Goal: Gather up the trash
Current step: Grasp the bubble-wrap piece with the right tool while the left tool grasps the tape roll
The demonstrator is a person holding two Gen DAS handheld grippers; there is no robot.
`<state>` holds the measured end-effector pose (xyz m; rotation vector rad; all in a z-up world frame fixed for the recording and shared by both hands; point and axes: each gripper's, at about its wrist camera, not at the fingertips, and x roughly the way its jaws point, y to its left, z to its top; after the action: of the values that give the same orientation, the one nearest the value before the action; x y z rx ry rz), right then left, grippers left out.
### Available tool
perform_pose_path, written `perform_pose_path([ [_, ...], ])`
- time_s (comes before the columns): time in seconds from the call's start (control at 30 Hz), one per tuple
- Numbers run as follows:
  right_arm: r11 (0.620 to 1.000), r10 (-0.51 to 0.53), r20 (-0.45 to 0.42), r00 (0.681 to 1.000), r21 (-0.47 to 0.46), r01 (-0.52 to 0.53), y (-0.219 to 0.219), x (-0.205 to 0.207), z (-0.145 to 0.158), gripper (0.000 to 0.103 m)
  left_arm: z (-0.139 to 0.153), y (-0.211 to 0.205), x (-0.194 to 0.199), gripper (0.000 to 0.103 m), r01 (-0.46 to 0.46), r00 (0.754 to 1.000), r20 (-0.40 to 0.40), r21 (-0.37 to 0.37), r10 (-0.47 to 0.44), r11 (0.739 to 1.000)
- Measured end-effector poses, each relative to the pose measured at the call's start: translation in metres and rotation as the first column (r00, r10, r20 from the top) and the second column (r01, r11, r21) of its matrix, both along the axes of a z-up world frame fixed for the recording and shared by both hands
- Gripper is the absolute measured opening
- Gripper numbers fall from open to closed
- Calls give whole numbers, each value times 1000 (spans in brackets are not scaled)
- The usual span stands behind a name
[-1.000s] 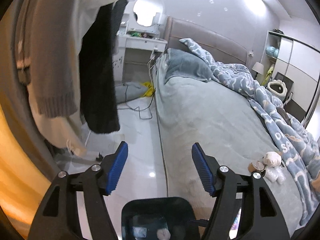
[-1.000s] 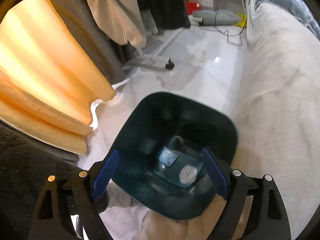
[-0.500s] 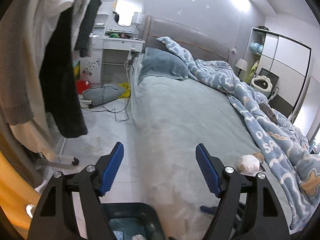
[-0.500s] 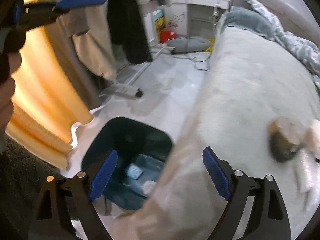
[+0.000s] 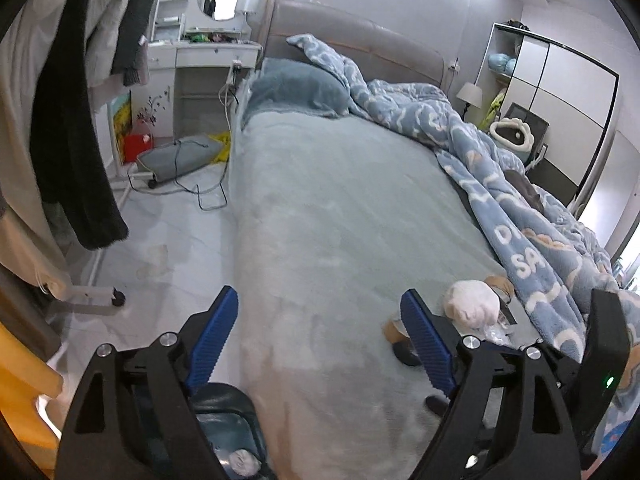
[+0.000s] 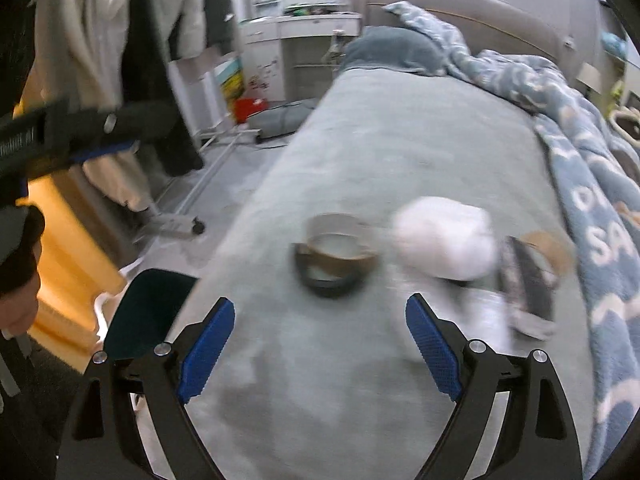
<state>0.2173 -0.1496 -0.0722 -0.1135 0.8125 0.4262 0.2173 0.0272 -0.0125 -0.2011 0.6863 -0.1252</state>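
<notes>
Your right gripper has its fingers spread wide with nothing between them but bare bed sheet. The trash lies just ahead of them near the bed's foot end: a brown cup on its side, straight ahead and a little toward the left finger, a white wad ahead of the right finger, and a dark wrapper further right against the blue blanket. None of it touches the fingers. This gripper points down at a slant over the sheet.

Your left gripper is also open and empty, and its fingers have just been opening wider. It points down over the bed's left edge, the left finger over the floor, the right over the sheet. The wad shows just beyond its right finger, which hides most of the cup. The bin stands on the floor against the bed's left edge, below the left finger, a pale scrap inside; in the right view only a dark corner shows.

The right view is blurred, so the litter beside the wrapper is hard to make out. Your left hand is cut off at that view's left edge.
</notes>
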Motion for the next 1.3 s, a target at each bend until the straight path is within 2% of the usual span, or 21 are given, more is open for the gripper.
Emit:
perform_pose_path([
  [0.23, 997, -70, 40, 997, -13, 70, -40, -4, 2, 89, -17, -20, 8, 86, 12, 997, -71, -9, -13, 1000],
  [0.4, 994, -110, 17, 994, -20, 110, -60, 1, -6, 88, -32, -35, 12, 87, 34, 991, -125, -23, -37, 999],
  [0.47, 993, -119, 6, 993, -21, 119, -69, 4, -11, 88, -37, -45, 14, 88, 50, 988, -143, -1, -50, 999],
  [0.57, 991, -136, -26, 990, -5, 136, -80, 8, -19, 75, -45, -57, 15, 89, 78, 984, -165, 32, -72, 996],
  [0.7, 991, -129, -62, 990, 34, 131, -87, 9, -26, 67, -55, -70, 17, 89, 103, 974, -204, 34, -94, 994],
  [0.8, 992, -119, -59, 991, 27, 121, -87, 8, -26, 59, -61, -78, 19, 89, 116, 969, -225, 36, -105, 993],
  [0.87, 993, -119, -54, 991, 21, 120, -86, 7, -25, 58, -65, -85, 19, 89, 128, 964, -238, 35, -116, 991],
  [1.0, 991, -103, -97, 990, 76, 111, -95, 9, -28, 58, -71, -94, 21, 89, 140, 959, -252, 36, -127, 989],
  [1.2, 982, -128, -106, 986, 123, 140, -112, 6, -26, 58, -76, -95, 23, 89, 122, 957, -266, 10, -115, 993],
  [1.23, 983, -128, -106, 986, 120, 141, -113, 6, -26, 56, -76, -96, 23, 89, 122, 957, -267, 6, -116, 993],
  [1.27, 983, -127, -109, 986, 121, 140, -114, 5, -27, 48, -76, -98, 23, 89, 123, 957, -266, 5, -117, 992],
  [1.3, 982, -123, -115, 986, 126, 137, -114, 5, -28, 44, -77, -99, 23, 89, 125, 957, -266, 6, -119, 992],
])
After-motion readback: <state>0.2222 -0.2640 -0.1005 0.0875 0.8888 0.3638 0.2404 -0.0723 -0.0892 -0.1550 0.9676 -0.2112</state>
